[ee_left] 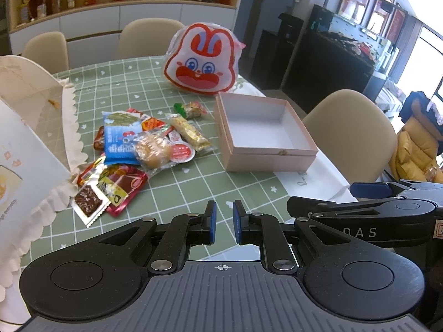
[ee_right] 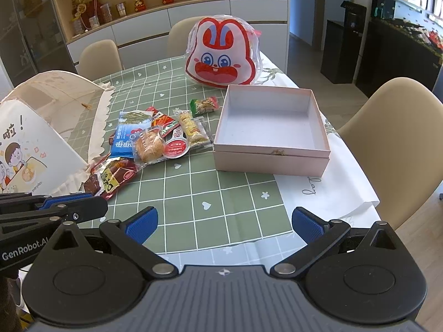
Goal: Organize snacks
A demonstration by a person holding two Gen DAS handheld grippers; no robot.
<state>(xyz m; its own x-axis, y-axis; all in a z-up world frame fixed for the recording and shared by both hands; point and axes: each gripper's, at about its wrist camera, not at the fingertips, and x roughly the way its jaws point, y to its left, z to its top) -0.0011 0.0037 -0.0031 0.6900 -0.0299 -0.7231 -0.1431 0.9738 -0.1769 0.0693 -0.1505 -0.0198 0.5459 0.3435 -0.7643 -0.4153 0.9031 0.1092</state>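
Jaws of the left gripper [ee_left: 224, 221] stand pressed nearly together with nothing between them, hovering over the green checked cloth [ee_right: 193, 202] of the worktop. Those of the right gripper [ee_right: 224, 224] are spread wide and empty, above the near edge of the same cloth.

A heap of snacks [ee_right: 149, 144] lies in wrappers left of centre: a blue packet [ee_left: 121, 141], a clear-wrapped pastry [ee_left: 152, 149], a long yellow bar [ee_left: 191, 132] and dark red sachets [ee_left: 124, 188] nearest the grippers. One small green-ended sweet [ee_right: 205, 105] lies apart, between the heap and the box.

An open pink box [ee_right: 272, 163] sits just right of the heap, empty inside. Behind it stands a rabbit-faced bag [ee_right: 221, 55]. At the left a frilled mesh food cover [ee_right: 72, 96] and a printed paper bag [ee_right: 30, 149] crowd the heap's edge. Beige chairs [ee_right: 398, 138] ring the worktop.
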